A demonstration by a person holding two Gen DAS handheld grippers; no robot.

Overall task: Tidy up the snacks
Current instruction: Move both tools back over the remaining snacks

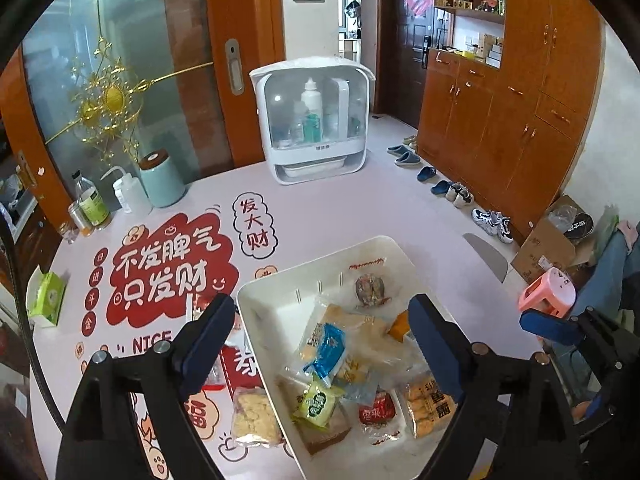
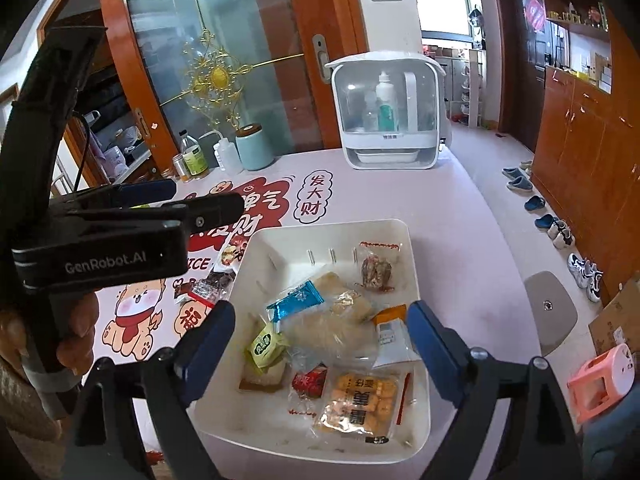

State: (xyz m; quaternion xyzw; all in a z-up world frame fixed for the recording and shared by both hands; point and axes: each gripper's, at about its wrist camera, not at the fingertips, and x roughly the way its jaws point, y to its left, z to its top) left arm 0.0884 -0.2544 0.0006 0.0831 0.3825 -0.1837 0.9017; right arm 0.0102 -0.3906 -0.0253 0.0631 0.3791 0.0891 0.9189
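Observation:
A white basket (image 1: 276, 300) (image 2: 416, 436) sits on the table and holds several wrapped snacks: a blue packet (image 1: 330, 348) (image 2: 294, 300), a green one (image 1: 318, 402) (image 2: 266, 346), a red one (image 1: 378, 406) (image 2: 308, 382), an orange-nugget bag (image 1: 428, 406) (image 2: 360, 406). More snacks lie on the table left of the basket: a pale cracker pack (image 1: 254, 416) and red-wrapped ones (image 2: 216, 280). My left gripper (image 1: 322, 320) is open and empty above the basket. My right gripper (image 2: 320, 324) is open and empty above it too. The left gripper also shows from the side in the right wrist view (image 2: 208, 196).
A white dish cabinet (image 1: 314, 120) (image 2: 386, 112) stands at the table's far edge. Bottles and a mint canister (image 1: 162, 178) (image 2: 254, 148) stand at far left, a green tissue box (image 1: 48, 296) at left. A pink stool (image 1: 548, 290) and shoes are on the floor right.

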